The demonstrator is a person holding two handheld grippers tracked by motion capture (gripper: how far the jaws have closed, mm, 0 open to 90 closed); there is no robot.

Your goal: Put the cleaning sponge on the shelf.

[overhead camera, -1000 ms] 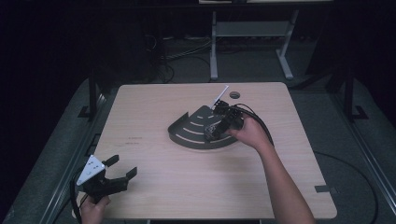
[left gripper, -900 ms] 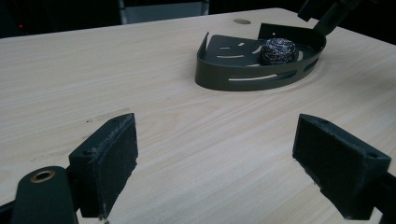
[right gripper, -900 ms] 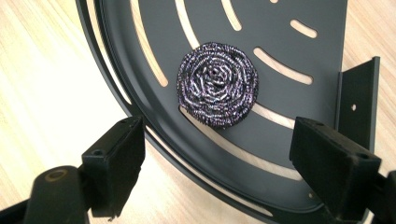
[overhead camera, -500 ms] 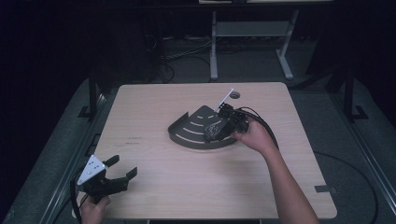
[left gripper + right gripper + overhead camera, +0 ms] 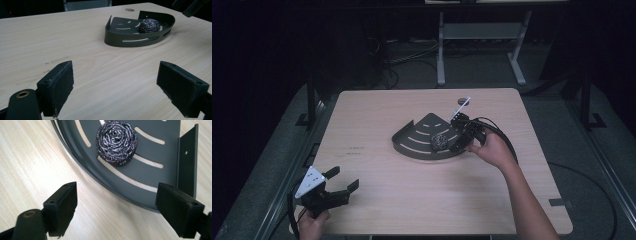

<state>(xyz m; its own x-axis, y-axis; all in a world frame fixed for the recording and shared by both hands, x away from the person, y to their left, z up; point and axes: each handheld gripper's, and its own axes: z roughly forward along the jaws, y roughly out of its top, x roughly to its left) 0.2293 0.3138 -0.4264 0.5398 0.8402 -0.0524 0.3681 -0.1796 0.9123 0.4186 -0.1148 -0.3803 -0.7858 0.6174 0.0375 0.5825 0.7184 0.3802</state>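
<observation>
Right gripper (image 5: 457, 135) sits over the near rim of the tray, jaws spread wide and holding nothing, and in its own view (image 5: 116, 202) the two black pads straddle the curved edge of the dark quarter-round tray (image 5: 160, 135), one pad over bare table, the other over the tray floor by the upright end wall. Straight ahead of those jaws, just beyond the gap between them, lies the steel-wool scourer (image 5: 116, 142), a tight metallic coil resting on the slotted floor, apart from both pads. From the high view the scourer (image 5: 440, 140) sits just beside the gripper's tips, inside the tray (image 5: 412, 142) near its curved wall. This reads as the approach to a pick, or the moment right after a drop; the pictures alone cannot settle which. If it is a pick, the jaws need to go forward and down until the pads flank the coil, clear of the rim, then close gently, since the wool will squash. Left gripper (image 5: 334, 187), well apart at the near table edge, rests with jaws spread and empty; far ahead of it the scourer (image 5: 149, 25) shows in the tray (image 5: 125, 41).
</observation>
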